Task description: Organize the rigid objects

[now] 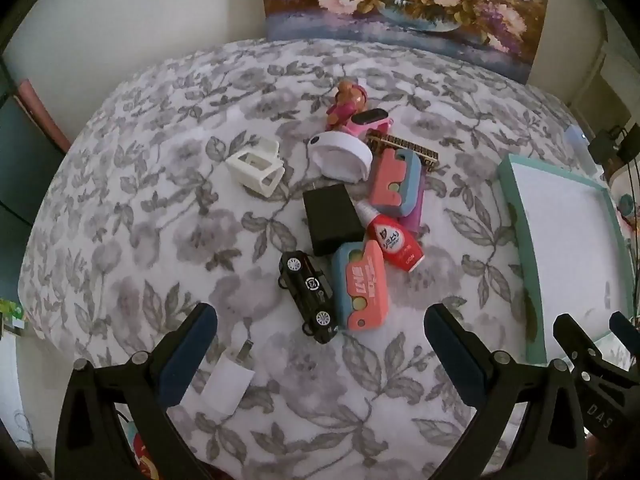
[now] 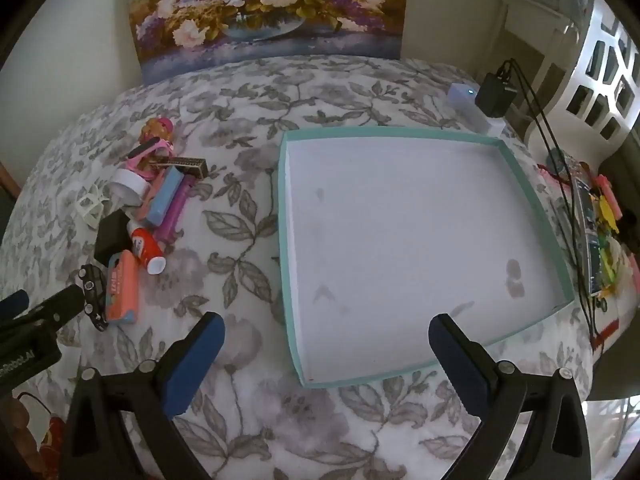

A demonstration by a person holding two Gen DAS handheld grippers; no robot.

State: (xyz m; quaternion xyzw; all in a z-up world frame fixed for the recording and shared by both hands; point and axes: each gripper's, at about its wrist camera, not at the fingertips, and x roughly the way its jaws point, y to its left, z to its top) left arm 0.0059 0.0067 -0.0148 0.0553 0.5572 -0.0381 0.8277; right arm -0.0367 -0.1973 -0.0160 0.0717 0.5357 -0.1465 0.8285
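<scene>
My left gripper (image 1: 320,344) hangs with its jaws spread wide and holding nothing, and just ahead of them on the floral cloth (image 1: 160,240) lies the heap: black toy car (image 1: 310,298) nearest, pink-and-blue case (image 1: 362,286) touching it, then the black block (image 1: 332,218) and red glue bottle (image 1: 394,238). My right gripper (image 2: 326,342) also has its jaws wide apart and bare, hovering over the near edge of the teal-rimmed tray (image 2: 283,208), with the heap well off to their left.
</scene>
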